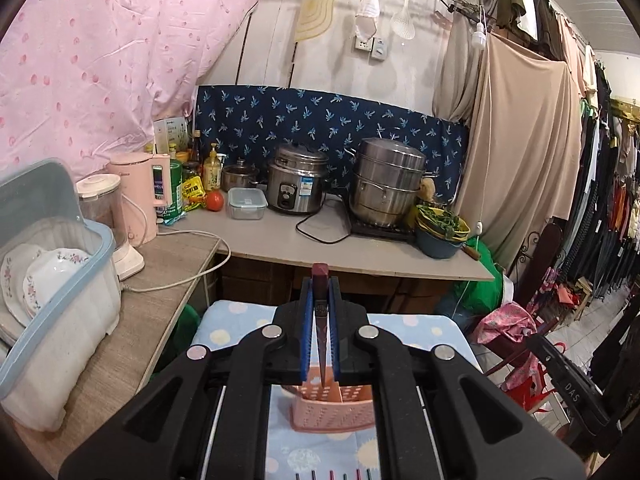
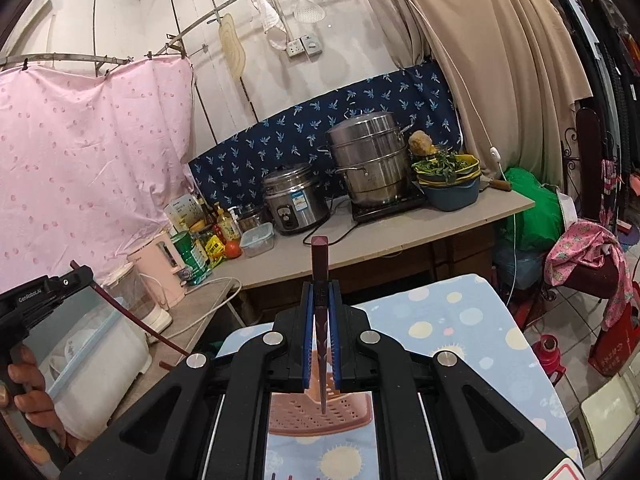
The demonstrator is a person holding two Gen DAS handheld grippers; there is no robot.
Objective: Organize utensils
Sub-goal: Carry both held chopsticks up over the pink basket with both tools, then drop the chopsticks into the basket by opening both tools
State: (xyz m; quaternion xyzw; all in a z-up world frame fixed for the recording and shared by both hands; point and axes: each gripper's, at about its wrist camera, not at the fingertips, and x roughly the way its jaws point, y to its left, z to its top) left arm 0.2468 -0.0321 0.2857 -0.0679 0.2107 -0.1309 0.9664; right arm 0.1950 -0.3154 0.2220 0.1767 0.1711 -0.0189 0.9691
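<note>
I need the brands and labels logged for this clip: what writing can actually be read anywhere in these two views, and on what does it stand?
"GenRobot.AI": on the black body of the left gripper, right-wrist view.
"DAS": on the black strap at the right, left-wrist view.
Rice cooker sticker, yellow packet, green bottle, white box: printing too small or blurred to read.

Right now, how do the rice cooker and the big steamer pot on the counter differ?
The rice cooker is shorter; the steamer pot is taller, in stacked tiers. The rice cooker has a front switch panel and label; the steamer pot has plain walls. Both are shiny metal, lidded, upright.
</note>
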